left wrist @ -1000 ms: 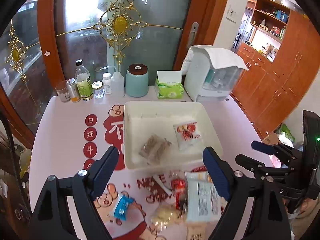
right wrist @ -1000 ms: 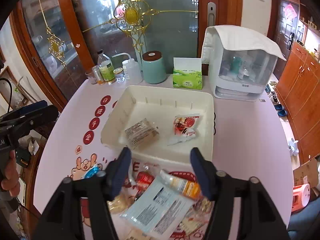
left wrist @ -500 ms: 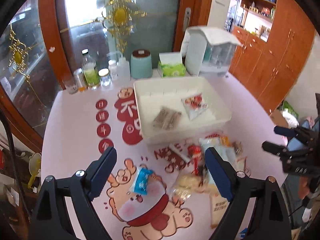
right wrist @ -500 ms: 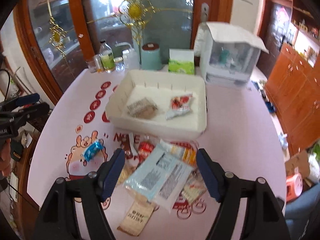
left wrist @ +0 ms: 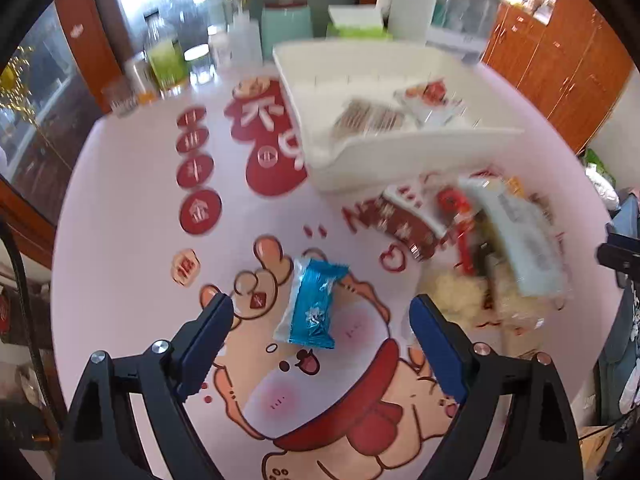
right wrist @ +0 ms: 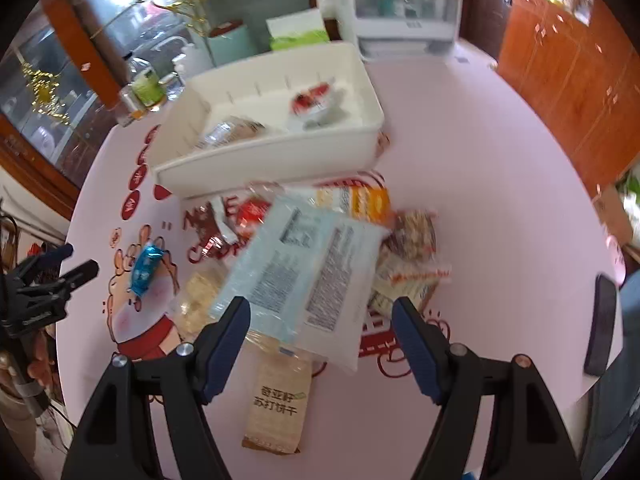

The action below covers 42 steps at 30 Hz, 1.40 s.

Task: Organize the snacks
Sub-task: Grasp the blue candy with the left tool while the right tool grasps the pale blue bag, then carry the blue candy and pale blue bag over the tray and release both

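Observation:
A white bin point(left wrist: 404, 160) point(right wrist: 280, 152) holds a brown snack pack point(left wrist: 370, 118) and a red-and-white pack point(left wrist: 432, 98). A blue foil snack point(left wrist: 314, 306) point(right wrist: 145, 267) lies alone on the pink table. My left gripper point(left wrist: 320, 340) is open and empty, its jaws either side of the blue snack, just short of it. A pile of snacks lies in front of the bin, topped by a large pale blue packet point(right wrist: 308, 276). My right gripper point(right wrist: 322, 340) is open and empty above that packet's near edge. A brown cracker pack point(right wrist: 278, 404) lies nearest.
Bottles, jars and a teal canister point(left wrist: 286, 26) stand along the table's back edge with a green tissue box point(right wrist: 298, 32) and a white appliance point(right wrist: 404, 4). A dark phone point(right wrist: 600, 324) lies near the right table edge. The left gripper shows in the right wrist view point(right wrist: 60, 264).
Both grippers have pulled back from the bin and dropped lower. The left one has closed in on the blue snack, the right one on the snack pile. Both stay open.

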{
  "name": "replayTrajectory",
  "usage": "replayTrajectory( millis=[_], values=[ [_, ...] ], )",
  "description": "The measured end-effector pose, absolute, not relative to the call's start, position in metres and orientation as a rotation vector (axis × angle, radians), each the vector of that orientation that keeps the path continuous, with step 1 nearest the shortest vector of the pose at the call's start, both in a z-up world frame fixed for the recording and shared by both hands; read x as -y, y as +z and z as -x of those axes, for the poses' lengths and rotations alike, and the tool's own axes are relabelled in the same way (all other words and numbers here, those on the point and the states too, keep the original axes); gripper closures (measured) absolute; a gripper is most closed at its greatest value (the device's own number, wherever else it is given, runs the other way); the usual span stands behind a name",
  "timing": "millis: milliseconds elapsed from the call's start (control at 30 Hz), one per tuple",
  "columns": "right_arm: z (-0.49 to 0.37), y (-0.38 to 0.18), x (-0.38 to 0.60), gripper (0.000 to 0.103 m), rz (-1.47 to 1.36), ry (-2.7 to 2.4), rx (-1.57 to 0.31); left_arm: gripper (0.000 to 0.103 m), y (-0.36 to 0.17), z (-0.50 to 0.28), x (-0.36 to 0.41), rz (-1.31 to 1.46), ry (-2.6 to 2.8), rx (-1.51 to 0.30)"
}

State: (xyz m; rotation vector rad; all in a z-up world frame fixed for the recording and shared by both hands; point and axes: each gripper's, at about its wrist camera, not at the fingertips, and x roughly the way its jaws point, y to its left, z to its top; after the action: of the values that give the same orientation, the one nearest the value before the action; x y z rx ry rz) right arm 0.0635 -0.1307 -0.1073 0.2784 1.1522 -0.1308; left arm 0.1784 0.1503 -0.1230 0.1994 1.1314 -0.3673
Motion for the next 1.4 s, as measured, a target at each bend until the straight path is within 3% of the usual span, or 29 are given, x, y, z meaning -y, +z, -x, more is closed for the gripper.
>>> replayTrajectory(
  millis=[300,767,800,900,933,967,1133,1400],
  values=[
    [-0.083,-0.163,0.161,0.029,-0.435,-0.099,-1.205,0.014,-0.185,-0.202,-0.149,-0.173,-0.283,-1.266],
    [-0.13,-0.205,0.167,0.027,-0.615,0.061,-1.2,0.014,-0.216,-0.215,-0.149,-0.163,-0.215,-1.314],
    [-0.131,-0.2,0.164,0.037,-0.576,0.059,-1.181,0.016,-0.216,-0.215,-0.148,-0.163,-0.217,-1.304],
    [-0.133,-0.187,0.158,0.057,-0.485,0.017,-1.138,0.044,-0.211,-0.21,-0.143,-0.173,-0.242,-1.259],
    [-0.133,-0.183,0.159,0.066,-0.477,0.013,-1.124,0.067,-0.209,-0.209,-0.142,-0.177,-0.251,-1.249],
    [-0.133,-0.18,0.158,0.069,-0.463,0.008,-1.118,0.074,-0.207,-0.207,-0.139,-0.182,-0.262,-1.247],
    [-0.123,-0.163,0.158,0.09,-0.458,-0.002,-1.074,0.076,-0.204,-0.197,-0.139,-0.152,-0.244,-1.242],
    [-0.107,-0.114,0.138,0.094,-0.362,0.013,-1.001,0.077,-0.166,-0.186,-0.146,-0.052,-0.256,-1.187]
  ],
)
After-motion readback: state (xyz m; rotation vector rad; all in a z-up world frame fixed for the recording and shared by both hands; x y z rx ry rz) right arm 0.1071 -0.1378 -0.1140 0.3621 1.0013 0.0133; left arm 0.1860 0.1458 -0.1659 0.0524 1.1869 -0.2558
